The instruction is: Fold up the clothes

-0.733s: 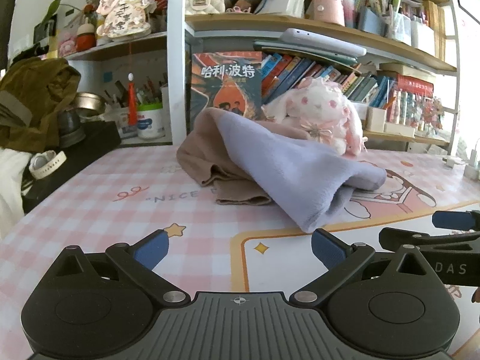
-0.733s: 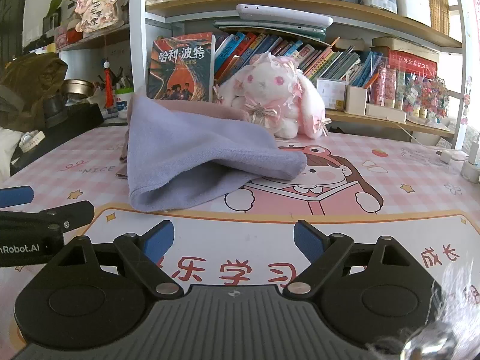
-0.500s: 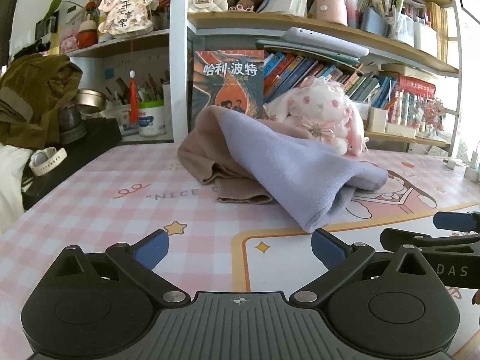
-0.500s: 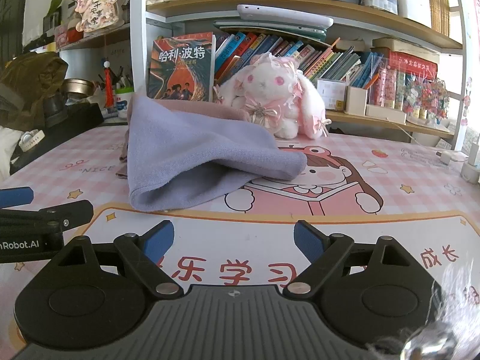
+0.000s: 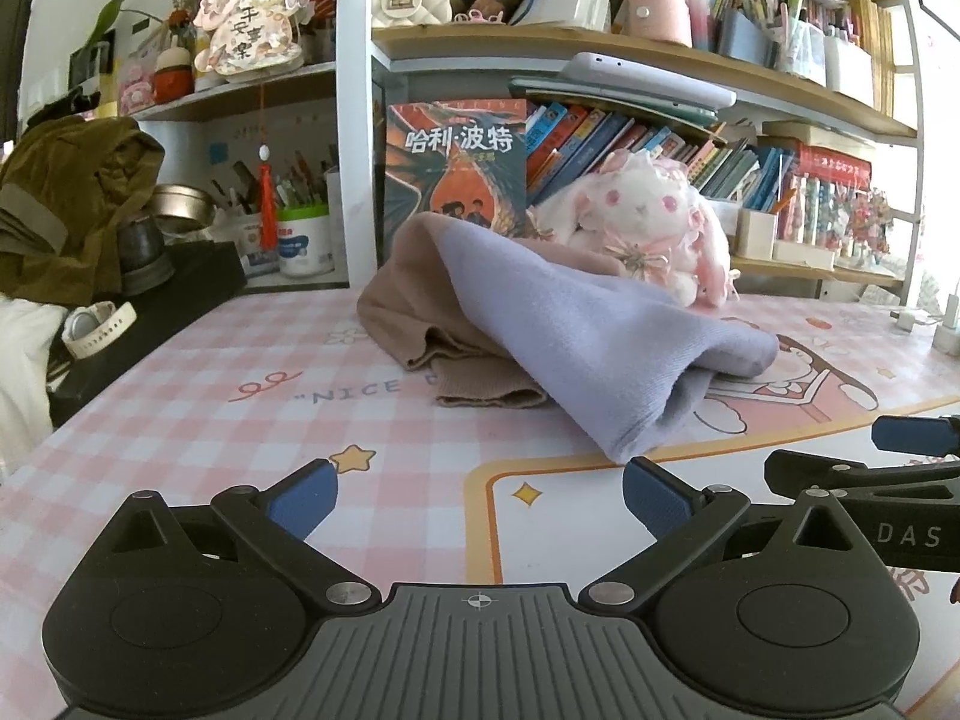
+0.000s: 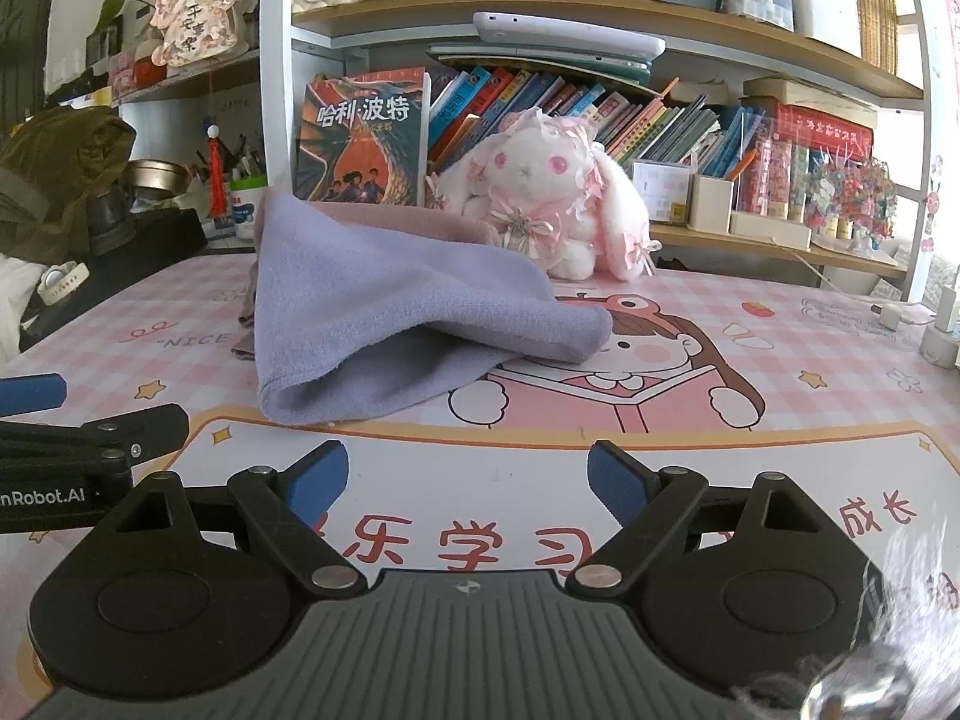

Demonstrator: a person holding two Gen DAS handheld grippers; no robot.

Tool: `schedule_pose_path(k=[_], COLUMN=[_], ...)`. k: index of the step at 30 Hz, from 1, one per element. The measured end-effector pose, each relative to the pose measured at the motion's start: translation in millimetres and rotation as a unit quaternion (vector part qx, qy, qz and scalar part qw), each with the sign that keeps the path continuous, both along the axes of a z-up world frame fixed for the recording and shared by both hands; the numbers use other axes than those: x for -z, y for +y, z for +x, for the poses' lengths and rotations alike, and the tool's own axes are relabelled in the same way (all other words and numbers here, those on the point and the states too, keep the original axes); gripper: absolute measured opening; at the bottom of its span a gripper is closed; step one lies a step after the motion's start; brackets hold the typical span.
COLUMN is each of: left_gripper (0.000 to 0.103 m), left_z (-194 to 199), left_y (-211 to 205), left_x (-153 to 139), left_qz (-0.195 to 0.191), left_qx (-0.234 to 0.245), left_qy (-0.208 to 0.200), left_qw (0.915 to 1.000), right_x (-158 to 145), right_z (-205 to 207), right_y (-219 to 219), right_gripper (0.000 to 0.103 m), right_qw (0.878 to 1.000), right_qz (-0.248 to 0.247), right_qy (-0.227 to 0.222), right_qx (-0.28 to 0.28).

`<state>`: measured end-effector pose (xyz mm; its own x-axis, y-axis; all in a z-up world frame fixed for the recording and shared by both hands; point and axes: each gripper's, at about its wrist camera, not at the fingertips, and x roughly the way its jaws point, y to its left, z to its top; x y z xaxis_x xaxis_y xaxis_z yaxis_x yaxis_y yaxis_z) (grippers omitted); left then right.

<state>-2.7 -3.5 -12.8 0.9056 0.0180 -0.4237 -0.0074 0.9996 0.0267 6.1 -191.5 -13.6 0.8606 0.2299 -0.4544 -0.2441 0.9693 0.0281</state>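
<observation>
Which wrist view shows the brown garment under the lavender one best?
The left wrist view: the brown garment shows its bunched left side and folded edge beside the lavender garment. In the right wrist view the lavender cloth hides nearly all of it, leaving a strip along the top and a sliver at left.

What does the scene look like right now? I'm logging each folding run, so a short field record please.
surface: pink checked desk mat
garments: lavender cloth draped over beige cloth, heaped, not folded flat
behind garments: plush bunny, Harry Potter book
left gripper: fingers open, empty, short of the cloth
right gripper: fingers open, empty, short of the cloth
contact with garments: none
</observation>
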Motion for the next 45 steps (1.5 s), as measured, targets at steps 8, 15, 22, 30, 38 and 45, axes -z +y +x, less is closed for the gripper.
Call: schedule_pose_path(k=[8, 15, 22, 30, 38, 45], left_gripper=[0.103, 0.103, 0.103, 0.103, 0.103, 0.103], left_z=[-2, 1, 3, 6, 7, 7], left_y=[-2, -1, -1, -3, -3, -3], left_x=[-4, -10, -15, -17, -17, -17], left_qz=[0.002, -0.002, 0.005, 0.006, 0.005, 0.004], left_qx=[0.000, -0.004, -0.004, -0.006, -0.006, -0.007], left_qy=[0.003, 0.004, 0.005, 0.005, 0.005, 0.005], left_qw=[1.0000, 1.0000, 1.0000, 1.0000, 1.0000, 1.0000], right_x=[0, 0, -1, -1, -1, -1], right_z=[0, -1, -1, -1, -1, -1], right_y=[0, 0, -1, -1, -1, 0], right_gripper=[0.087, 0.087, 0.087, 0.087, 0.087, 0.087], right_qw=[1.000, 1.000, 1.000, 1.000, 1.000, 1.000], right_qz=[0.000, 0.000, 0.001, 0.000, 0.000, -0.001], right_qy=[-0.001, -0.001, -0.003, -0.005, -0.005, -0.006], right_qx=[0.000, 0.000, 0.002, 0.001, 0.001, 0.001])
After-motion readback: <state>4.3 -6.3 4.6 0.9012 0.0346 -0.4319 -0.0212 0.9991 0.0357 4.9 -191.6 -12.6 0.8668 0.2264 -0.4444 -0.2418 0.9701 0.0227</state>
